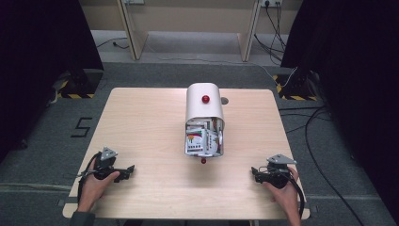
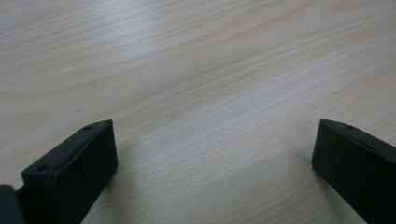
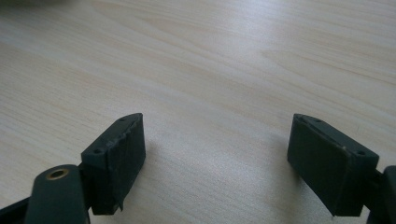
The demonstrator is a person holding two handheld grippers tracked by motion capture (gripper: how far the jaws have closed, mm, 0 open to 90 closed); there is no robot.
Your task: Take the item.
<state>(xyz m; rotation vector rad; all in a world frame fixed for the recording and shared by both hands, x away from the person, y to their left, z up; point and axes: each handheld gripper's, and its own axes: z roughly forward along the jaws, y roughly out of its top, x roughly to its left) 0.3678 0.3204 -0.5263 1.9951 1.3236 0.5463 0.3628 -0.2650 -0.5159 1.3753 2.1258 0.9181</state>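
A white rounded box [image 1: 204, 103] with a red knob [image 1: 205, 99] on top stands in the middle of the wooden table [image 1: 141, 122]. Its near side hangs open, with colourful packets [image 1: 200, 141] showing inside, and a second small red knob [image 1: 203, 161] sits at the front edge of the opened flap. My left gripper [image 1: 128, 172] rests on the table near the front left, held by a hand, and its jaws stand wide apart over bare wood [image 2: 215, 140]. At the front right my right gripper [image 1: 256, 173] lies open too, with nothing between its pads [image 3: 215, 158].
A small round hole [image 1: 224, 100] marks the tabletop just right of the box. Beyond the table stand wooden frame legs [image 1: 134, 33], dark curtains on both sides, and cables [image 1: 324, 155] on the grey floor at the right.
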